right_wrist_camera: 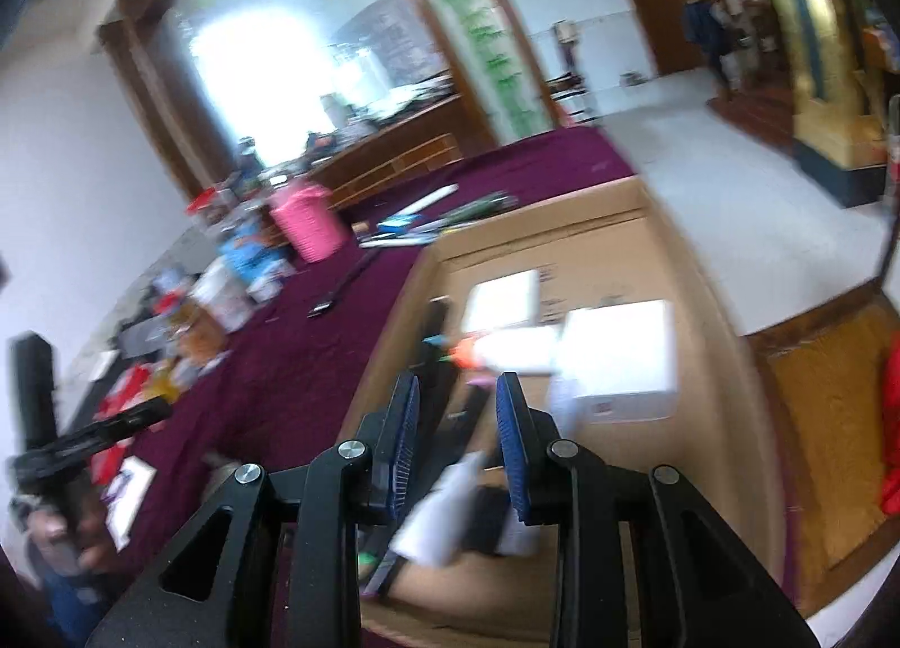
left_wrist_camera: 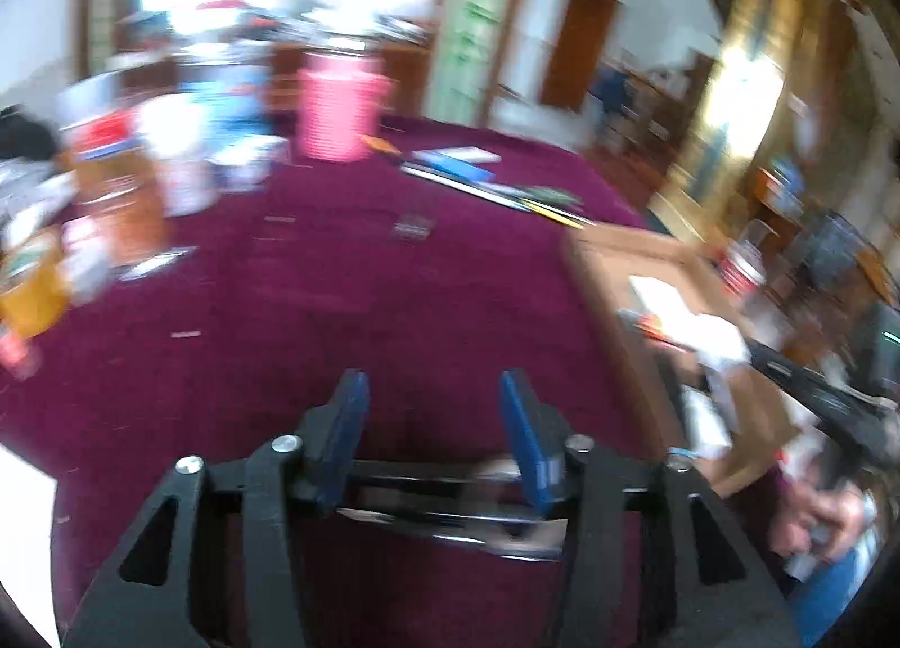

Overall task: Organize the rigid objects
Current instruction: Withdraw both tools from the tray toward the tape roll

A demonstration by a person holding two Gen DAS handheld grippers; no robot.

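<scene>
Both views are blurred by motion. My left gripper (left_wrist_camera: 433, 383) is open and empty above the maroon tablecloth (left_wrist_camera: 315, 299). A small clear object (left_wrist_camera: 415, 226) lies on the cloth ahead of it. Pens and flat items (left_wrist_camera: 484, 181) lie further back. My right gripper (right_wrist_camera: 458, 389) is open and empty, hanging over the open cardboard box (right_wrist_camera: 664, 215). The box holds white boxes (right_wrist_camera: 619, 361), black items and an orange-tipped thing (right_wrist_camera: 464, 352). The box also shows at the right of the left wrist view (left_wrist_camera: 635, 248).
A pink basket (left_wrist_camera: 337, 108) stands at the back of the table and shows in the right wrist view too (right_wrist_camera: 309, 226). Bottles, jars and packets (left_wrist_camera: 118, 198) crowd the left side. The other hand-held gripper (right_wrist_camera: 73, 434) shows at the left. Floor lies right of the box.
</scene>
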